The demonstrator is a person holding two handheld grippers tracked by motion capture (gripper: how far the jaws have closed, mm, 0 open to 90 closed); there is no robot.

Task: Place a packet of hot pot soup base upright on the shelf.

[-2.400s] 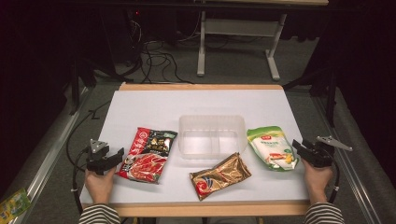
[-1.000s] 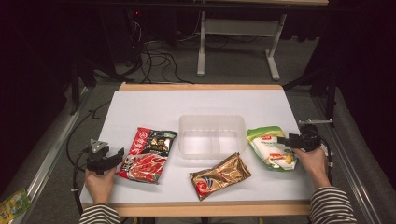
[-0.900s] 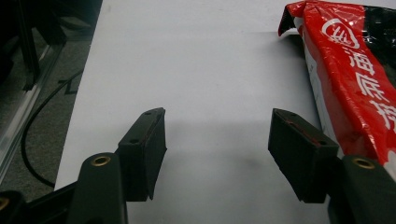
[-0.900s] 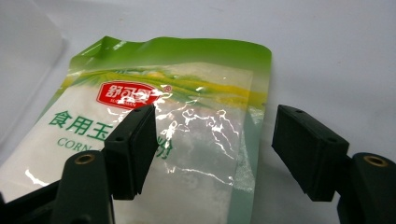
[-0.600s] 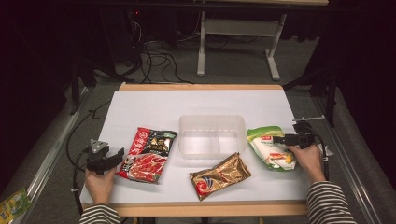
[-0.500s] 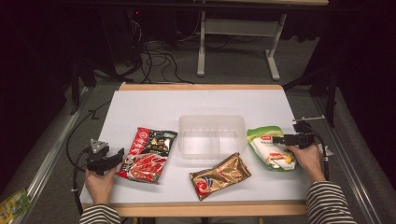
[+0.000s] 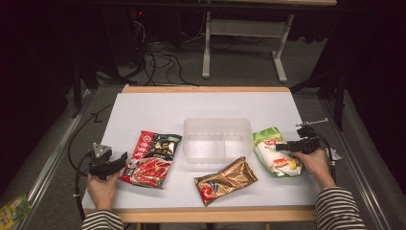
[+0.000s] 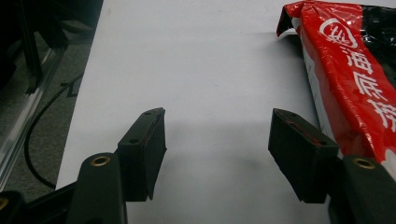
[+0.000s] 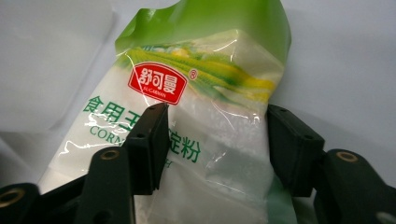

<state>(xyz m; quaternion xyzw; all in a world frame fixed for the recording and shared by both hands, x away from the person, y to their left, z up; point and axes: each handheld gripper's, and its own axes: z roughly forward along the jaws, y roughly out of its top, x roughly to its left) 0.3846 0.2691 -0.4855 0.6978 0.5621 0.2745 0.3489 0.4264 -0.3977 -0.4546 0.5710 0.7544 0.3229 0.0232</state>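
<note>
A green and white starch bag (image 7: 275, 152) (image 9: 196, 130) lies at the table's right. My right gripper (image 7: 282, 145) (image 9: 215, 140) hovers open just over it, its jaws spread above the bag's middle. A red and black pouch (image 7: 152, 157) (image 8: 355, 70) lies at the left. My left gripper (image 7: 119, 160) (image 8: 219, 149) rests open at the pouch's left edge, with bare table between its jaws. A clear plastic container (image 7: 218, 139) stands in the middle. A gold and red pouch (image 7: 225, 180) lies in front of it.
The white tabletop (image 7: 158, 108) has free room at the back. A cable (image 7: 79, 143) trails off the left edge. A small green packet (image 7: 12, 210) lies on the floor at the bottom left.
My right gripper has moved left from the table's right edge onto the starch bag. The left gripper has stayed where it was.
</note>
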